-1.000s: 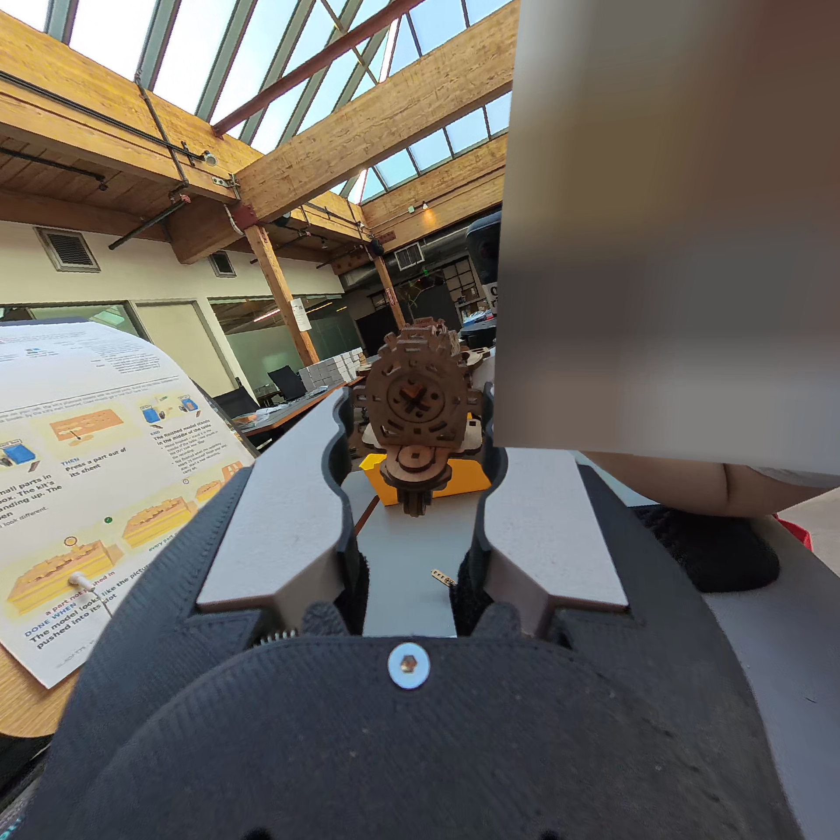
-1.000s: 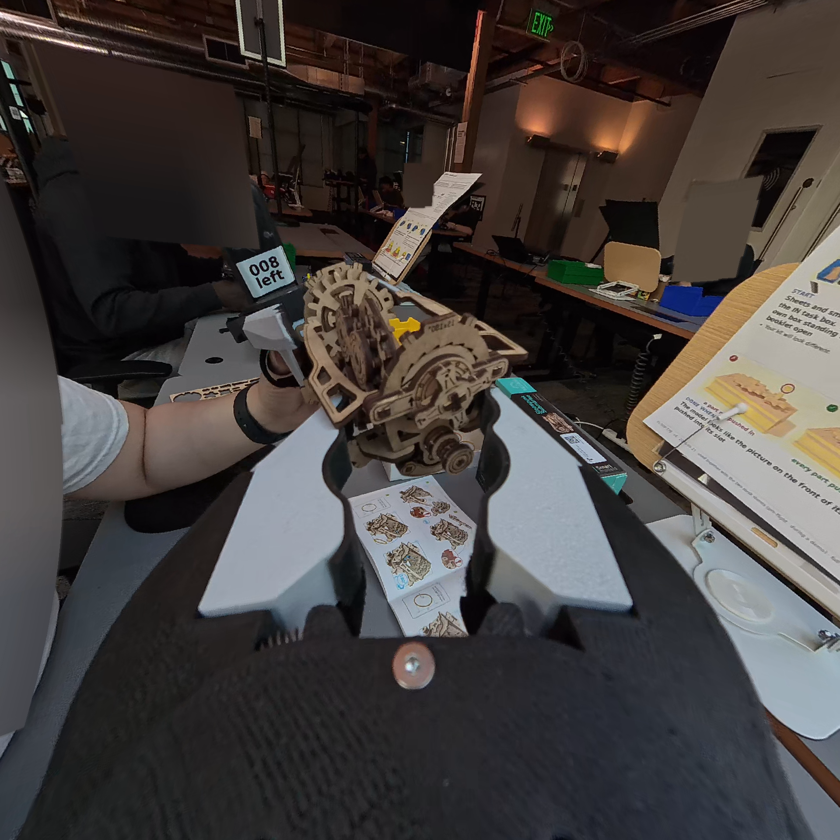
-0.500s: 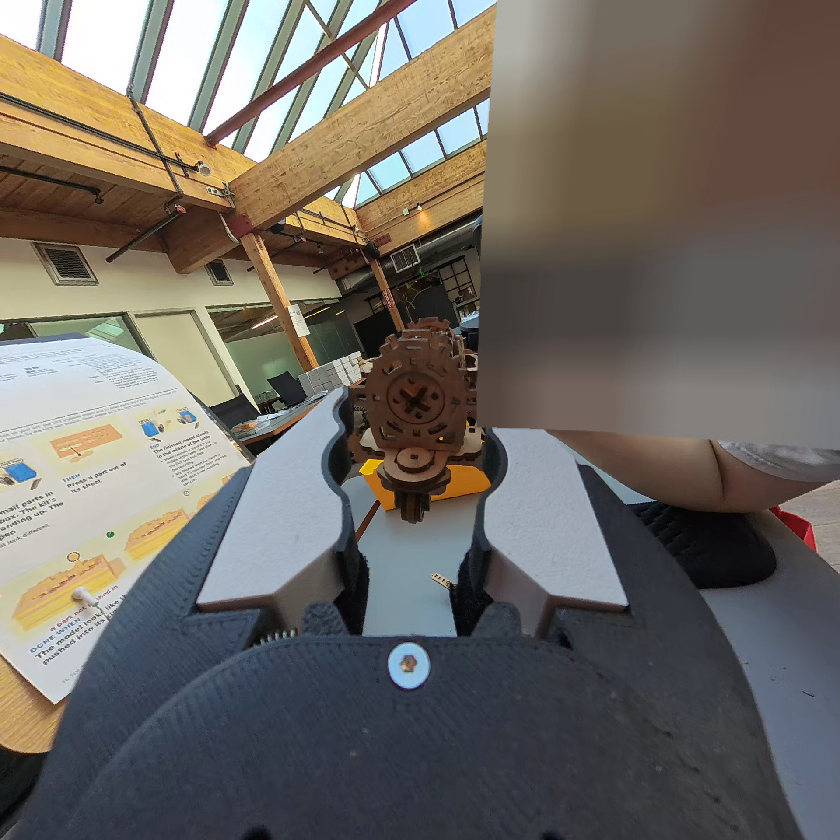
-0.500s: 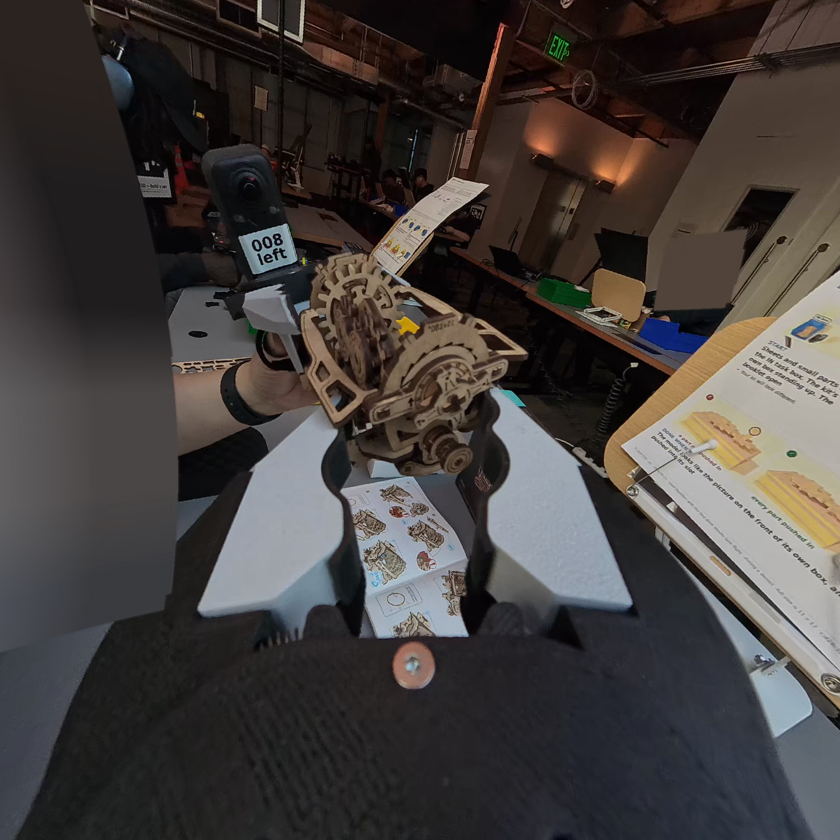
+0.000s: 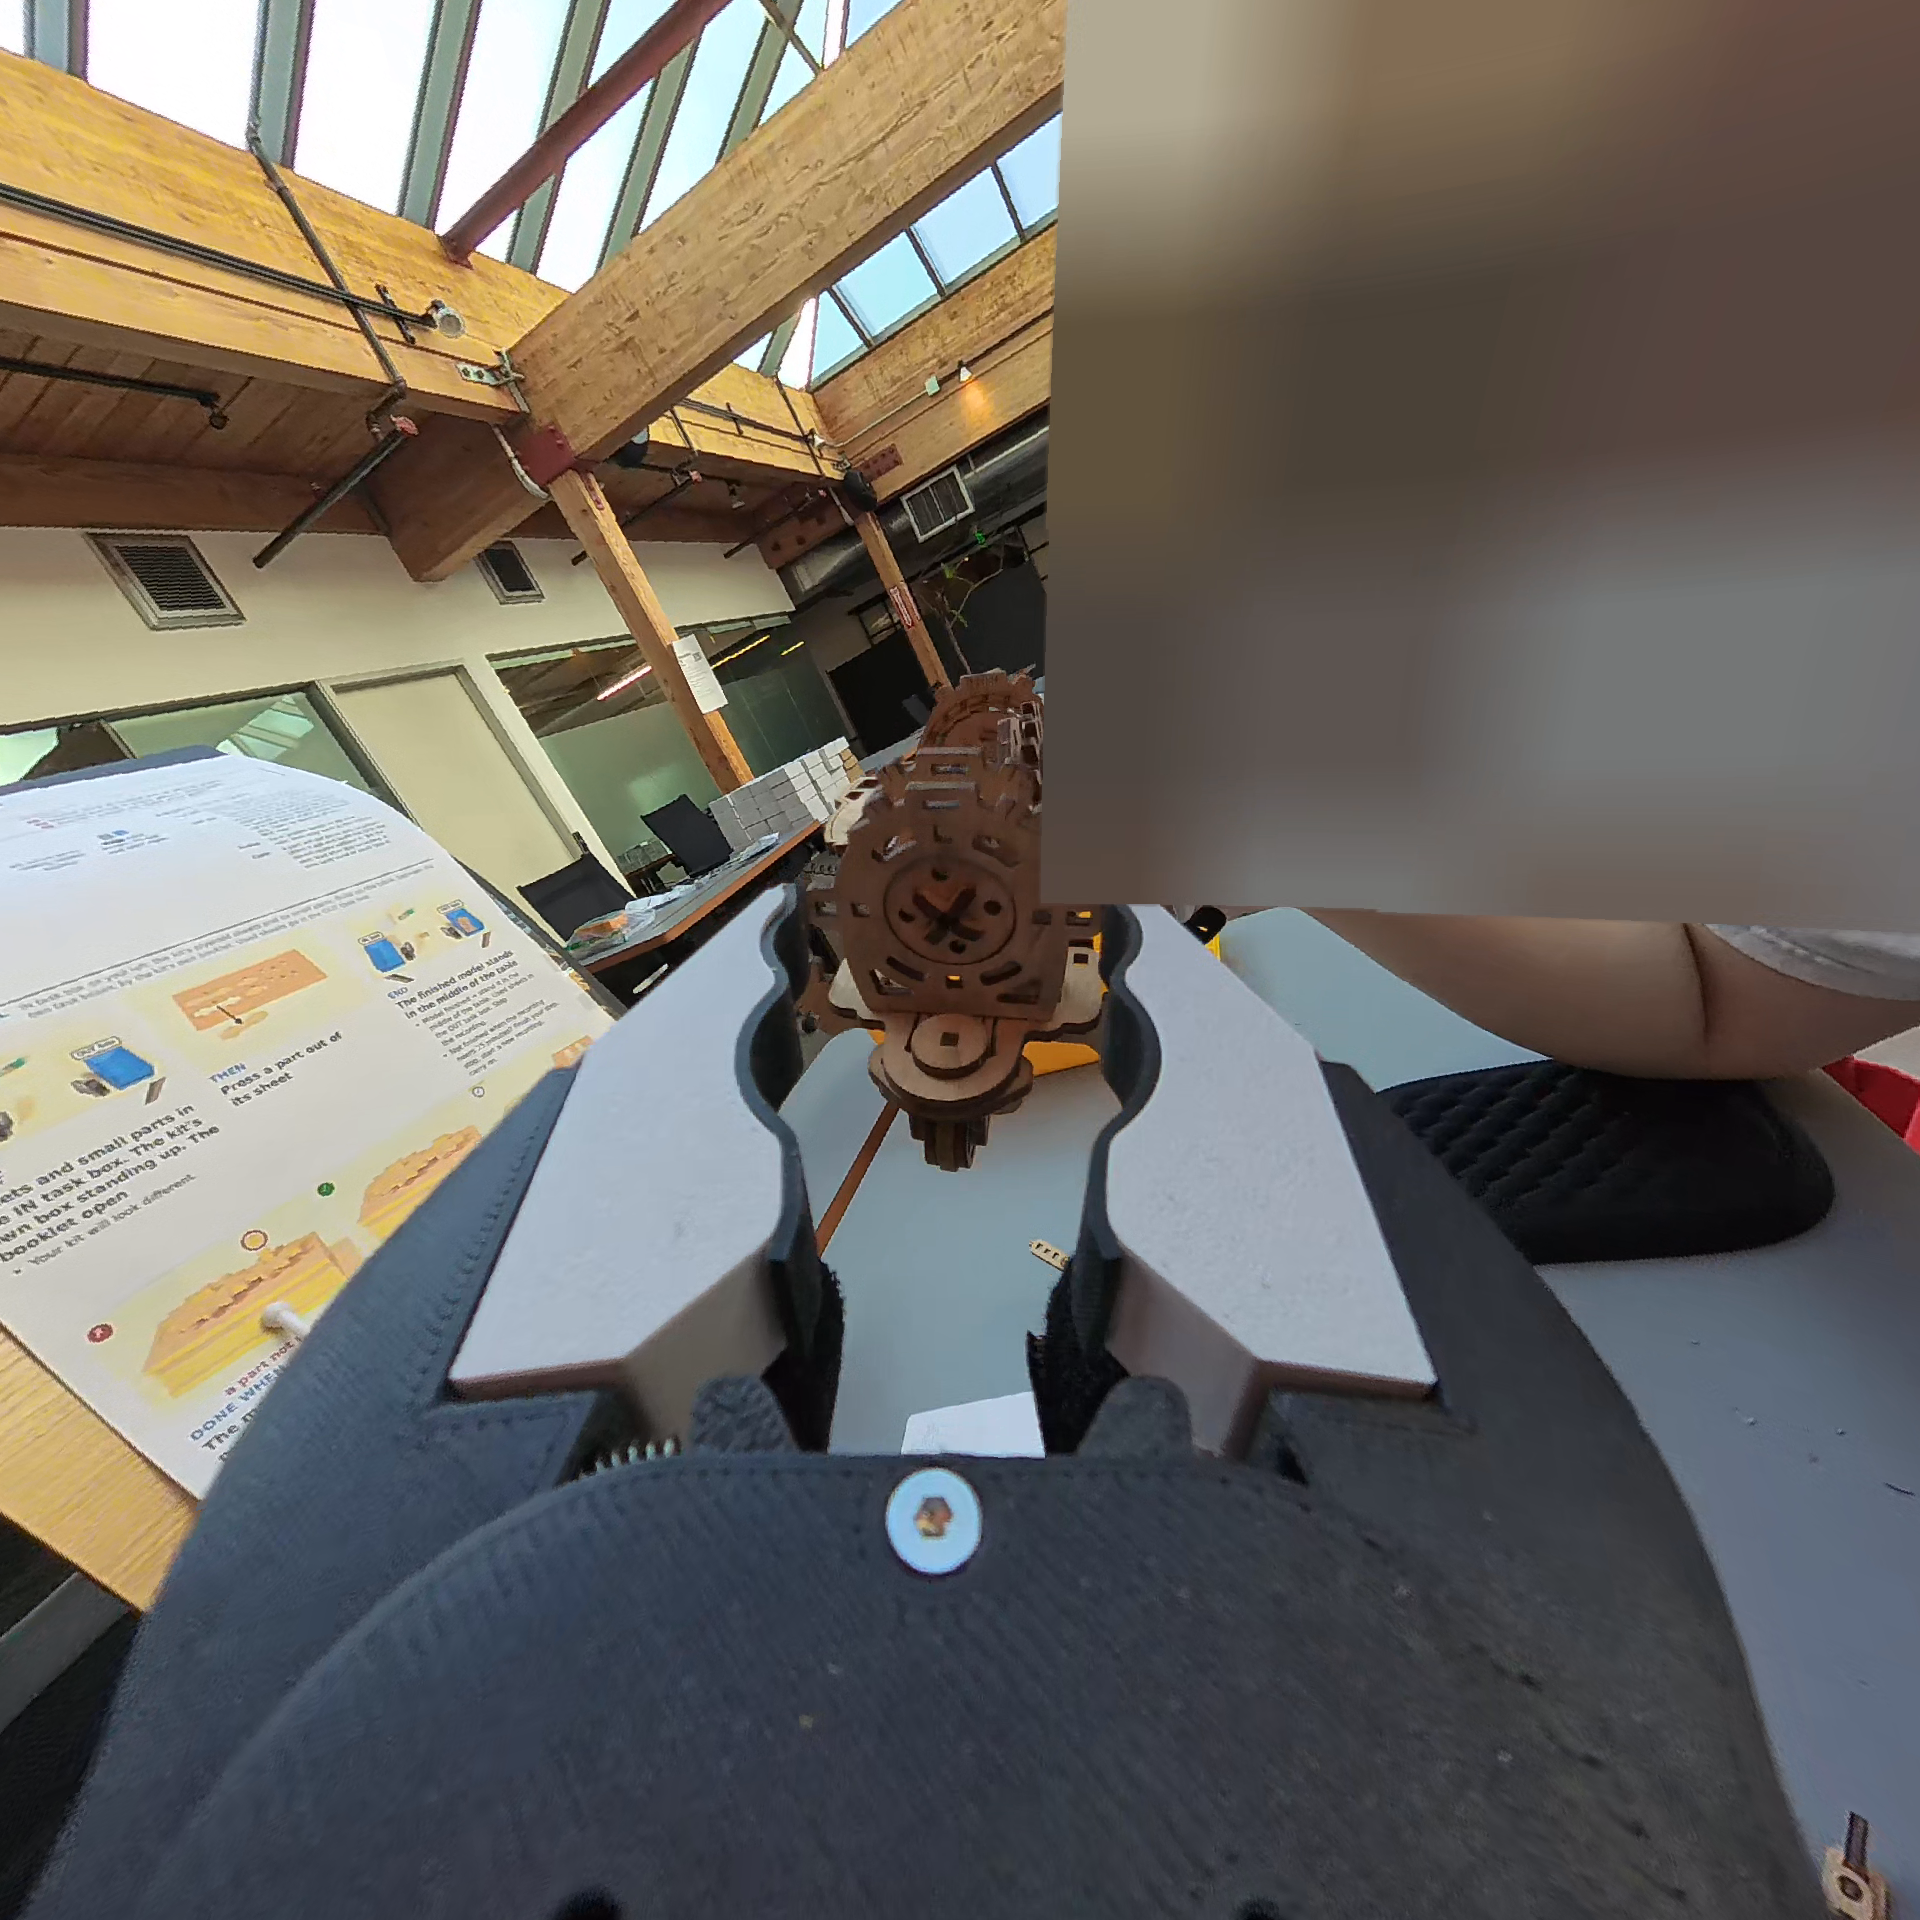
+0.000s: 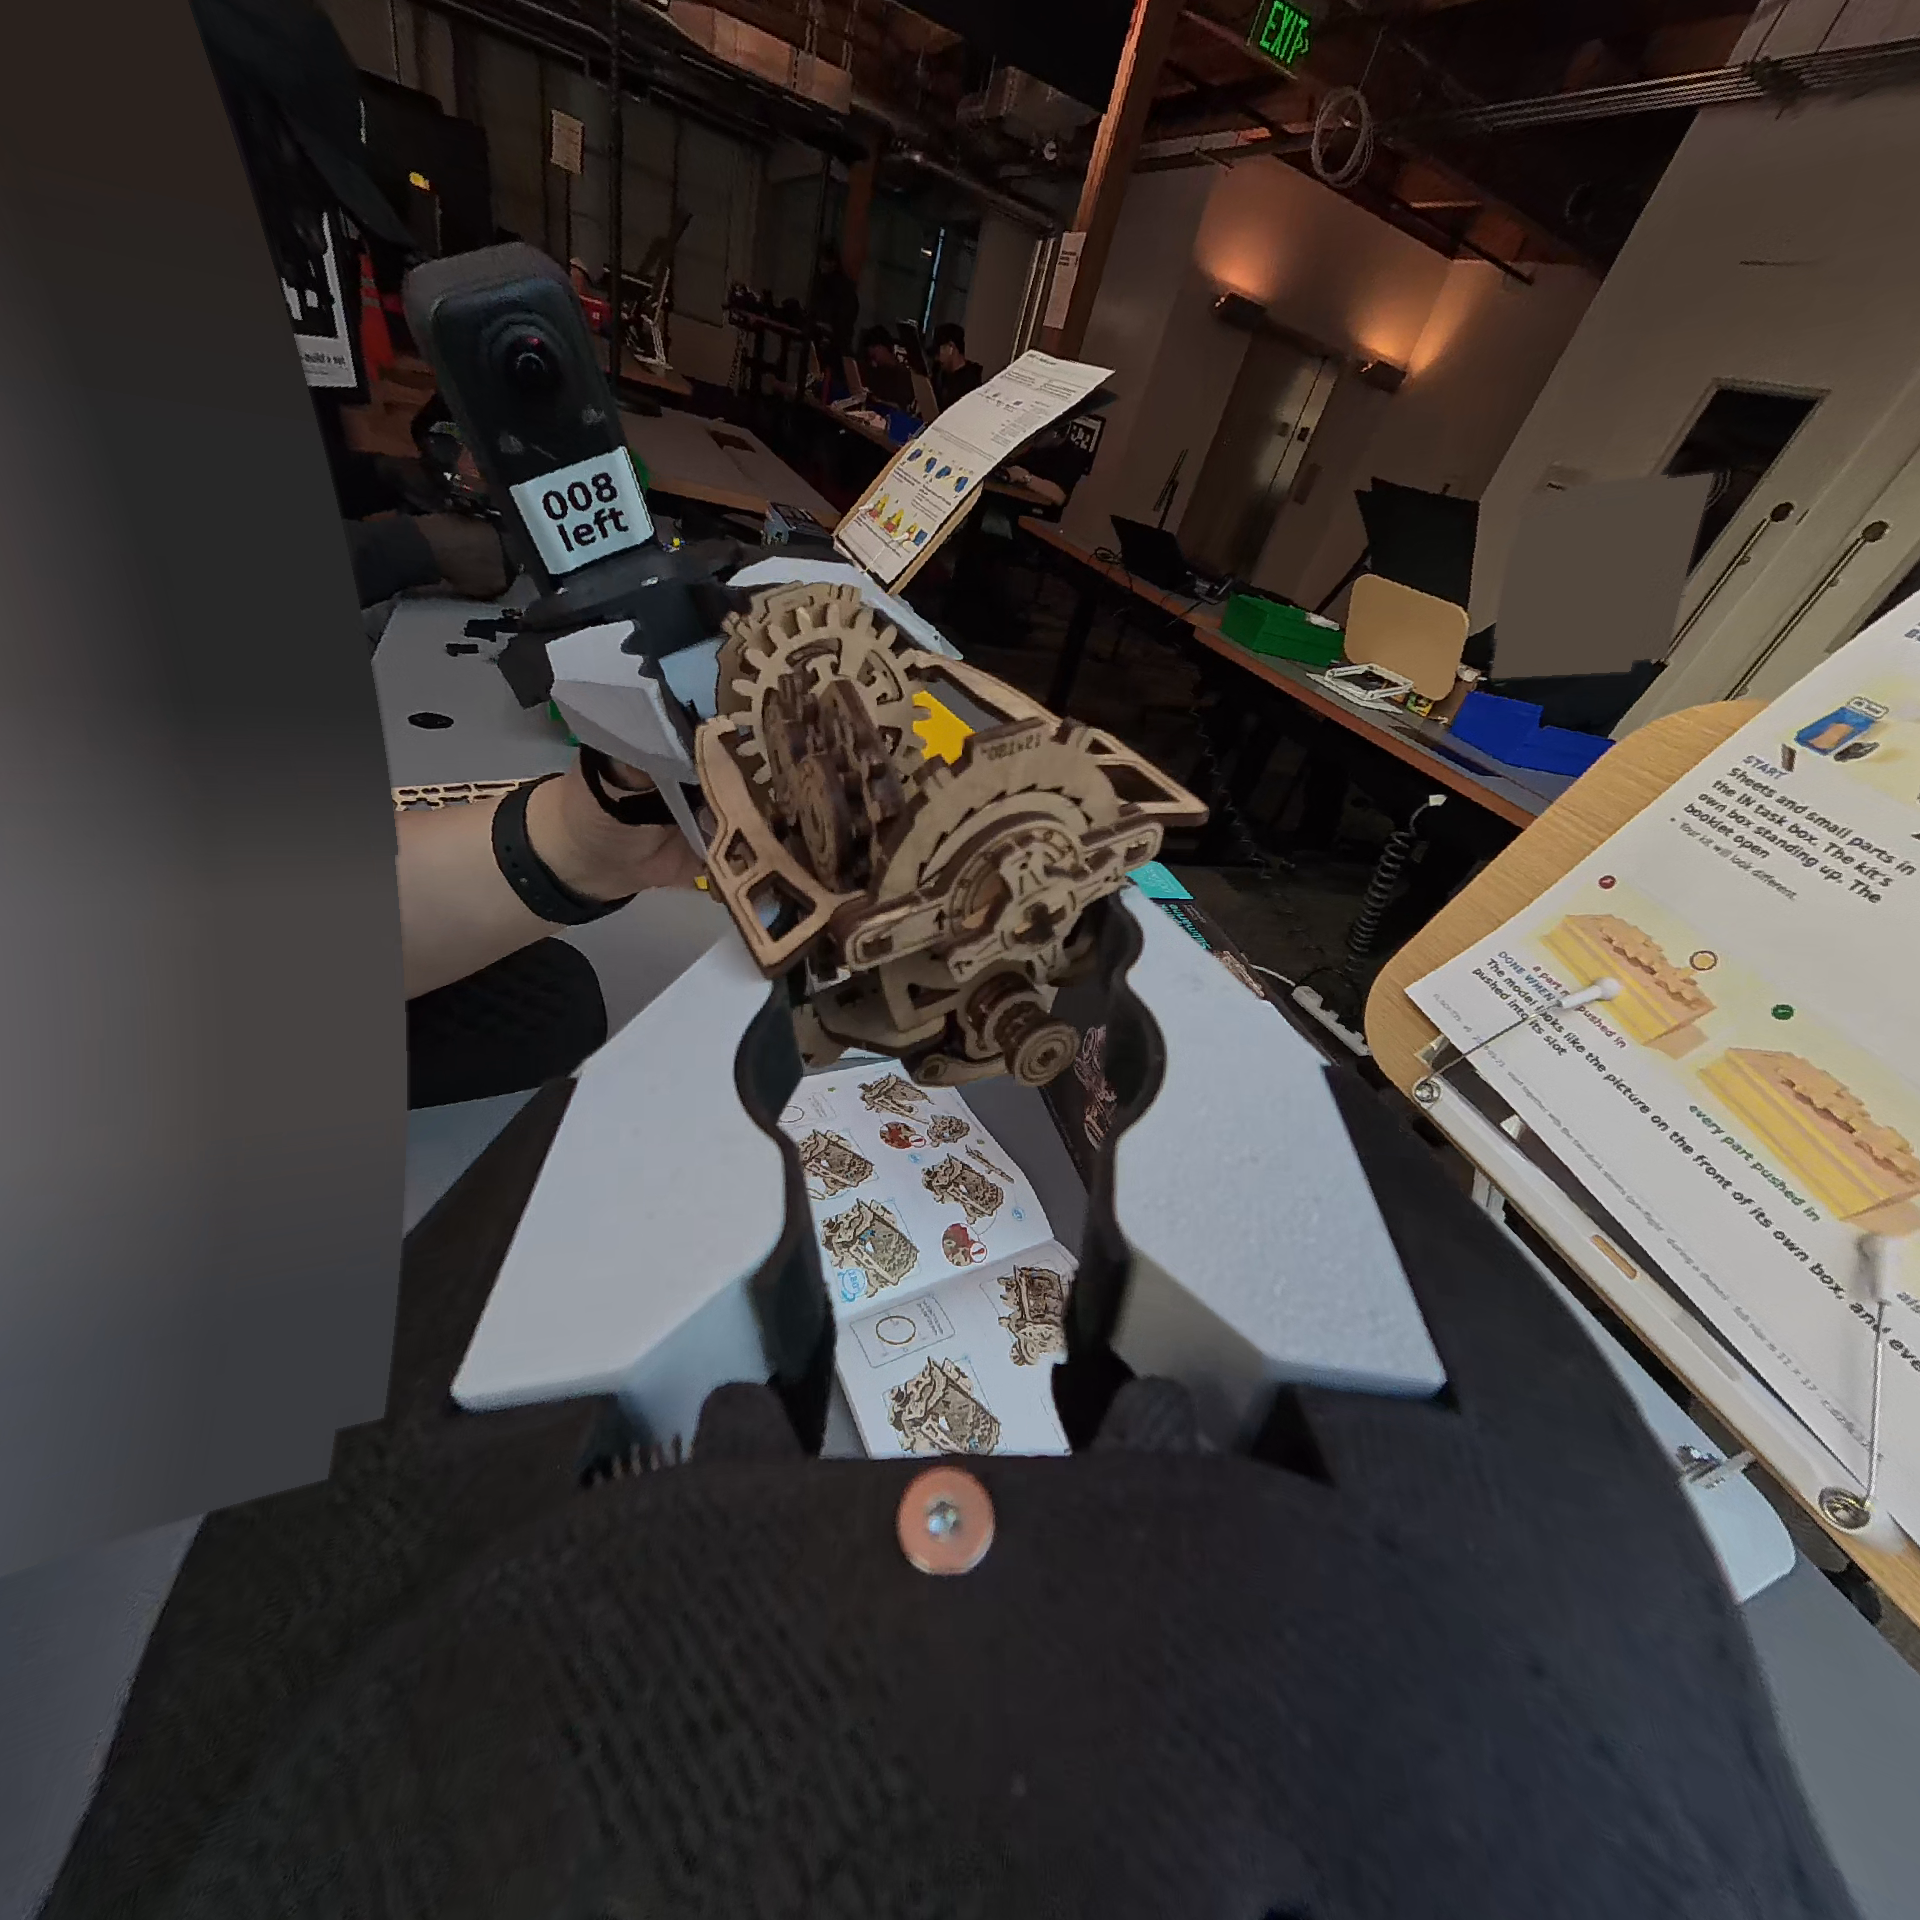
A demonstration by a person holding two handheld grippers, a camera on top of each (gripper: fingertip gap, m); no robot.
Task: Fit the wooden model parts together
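Note:
The wooden gear model [image 6: 935, 831] is held in the air between both grippers, above the grey table [image 5: 935, 1299]. My right gripper [image 6: 948, 987] is shut on its lower base, with the gear wheels and frame sticking up past the fingertips. My left gripper [image 5: 951, 935] is shut on the model's [image 5: 945, 925] other end, where a round slotted disc faces the camera. The left gripper also shows in the right wrist view [image 6: 634, 707], with a hand behind it. The model's upper right is hidden behind a blurred patch in the left wrist view.
An open picture booklet [image 6: 914, 1247] lies on the table under the model. Instruction sheets on wooden stands are at the left [image 5: 208, 1039] and right [image 6: 1714, 987]. A yellow box [image 5: 1060, 1055], a thin stick [image 5: 852, 1174], a small wooden bit [image 5: 1047, 1254] and a black pad [image 5: 1610, 1153] lie nearby. My right fingertips sit around 6 cm from my left ones.
Both grippers have risen and tilted with the model held between them. In the right wrist view the left gripper and the model have come closer and higher. The grips are unchanged.

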